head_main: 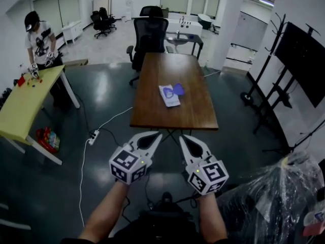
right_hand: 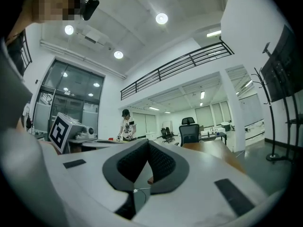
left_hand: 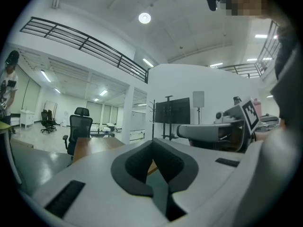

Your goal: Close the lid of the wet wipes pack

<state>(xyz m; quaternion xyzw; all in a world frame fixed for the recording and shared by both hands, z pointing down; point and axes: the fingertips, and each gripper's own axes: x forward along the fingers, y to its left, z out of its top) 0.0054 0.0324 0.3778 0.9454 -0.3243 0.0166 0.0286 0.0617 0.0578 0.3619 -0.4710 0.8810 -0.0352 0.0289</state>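
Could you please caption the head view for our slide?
Left hand-held gripper and right hand-held gripper, both shut, empty, point toward the wet wipes pack on the table.

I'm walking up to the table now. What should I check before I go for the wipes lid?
1. Wet wipes pack found, lying on the brown table: ok.
2. Lid closed: not ok, it is flipped open.
3. Left hand-held gripper empty, jaws together: ok.
4. Right hand-held gripper empty, jaws together: ok.
5. Pack within reach: not ok, both grippers are short of the table's near edge.
6. Lid's hinge side: cannot tell, too small in the head view.
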